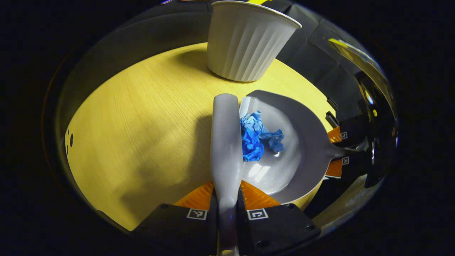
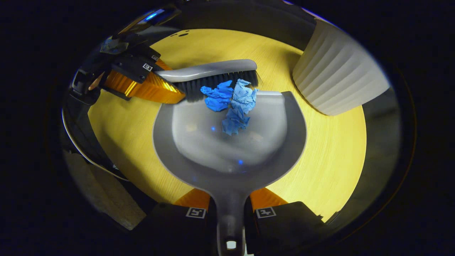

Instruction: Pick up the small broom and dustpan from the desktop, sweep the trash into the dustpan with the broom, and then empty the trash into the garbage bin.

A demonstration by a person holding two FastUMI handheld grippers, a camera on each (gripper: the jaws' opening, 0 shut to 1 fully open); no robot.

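Left gripper [image 1: 227,204] clamps broom [image 1: 225,142], bristles walling paper [image 2: 231,103] | right gripper [image 2: 230,213] clamps dustpan [image 2: 227,142] flat as catcher | bin [image 1: 247,39] near for emptying

In the right gripper view, the dustpan [image 2: 227,142] lies on the table [image 2: 330,160], handle near, mouth far. The crumpled paper [image 2: 231,103] sits in the pan at its far lip, touching the broom [image 2: 213,73] lying across that mouth. The bin [image 2: 337,78] stands far right of the dustpan.
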